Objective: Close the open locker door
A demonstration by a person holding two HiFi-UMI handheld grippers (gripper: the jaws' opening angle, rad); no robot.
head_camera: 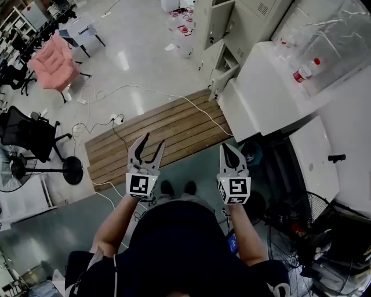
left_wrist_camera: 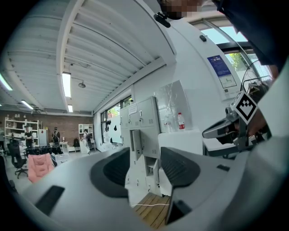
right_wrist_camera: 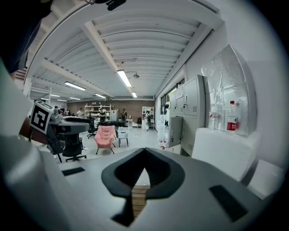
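The grey lockers [head_camera: 232,17] stand ahead at the far wall. One upper door [head_camera: 219,24] hangs open and a lower door [head_camera: 225,74] also stands ajar. In the left gripper view the lockers [left_wrist_camera: 143,115] show between the jaws, open door [left_wrist_camera: 135,143] towards me. In the right gripper view the open door [right_wrist_camera: 175,131] is at the right. My left gripper [head_camera: 153,141] [left_wrist_camera: 145,163] is open and empty, held well short of the lockers. My right gripper [head_camera: 228,147] [right_wrist_camera: 144,151] is shut with nothing in it, beside the left at the same height.
A wooden slat platform [head_camera: 156,134] lies on the floor between me and the lockers. A white cabinet [head_camera: 272,93] carrying a red-capped bottle [head_camera: 302,73] stands at the right. A pink chair [head_camera: 55,62], a black office chair [head_camera: 32,136], a fan [head_camera: 11,169] and floor cables [head_camera: 116,122] are left.
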